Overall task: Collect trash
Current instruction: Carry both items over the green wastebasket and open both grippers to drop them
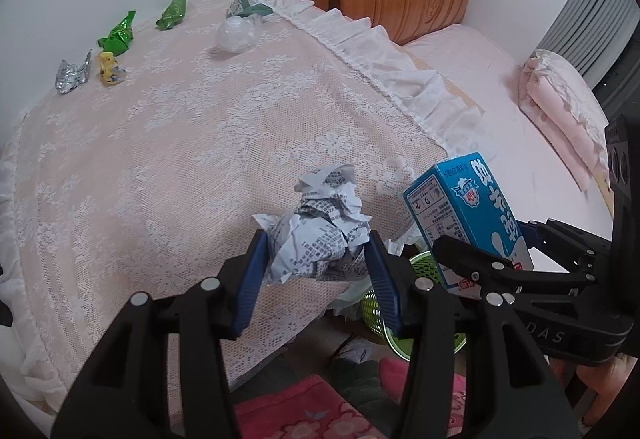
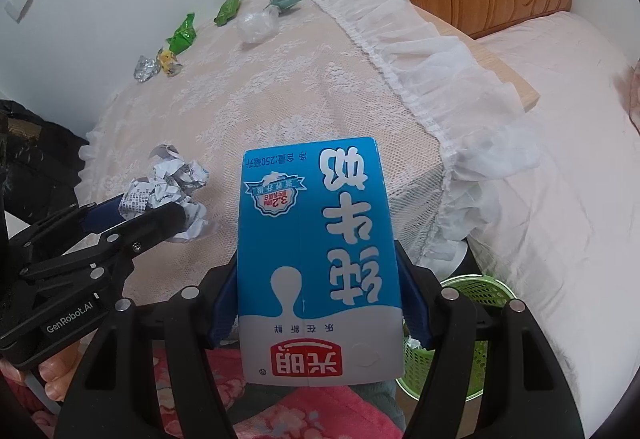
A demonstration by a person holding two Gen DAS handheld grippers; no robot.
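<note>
Care now means carrying both loads, left gripper [image 1: 316, 251] jaws clamped on crumpled printed paper ball [image 1: 320, 231], right gripper [image 2: 320, 303] jaws clamped on blue-and-white milk carton [image 2: 316, 239], squarely over green mesh plastic basket [image 2: 476, 343] at lower right before letting go.

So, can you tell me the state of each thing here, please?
crumpled paper: gripped in left gripper
milk carton: gripped upside down in right gripper
green basket: upright on the floor
green wrappers: lying on the lace cloth
</note>
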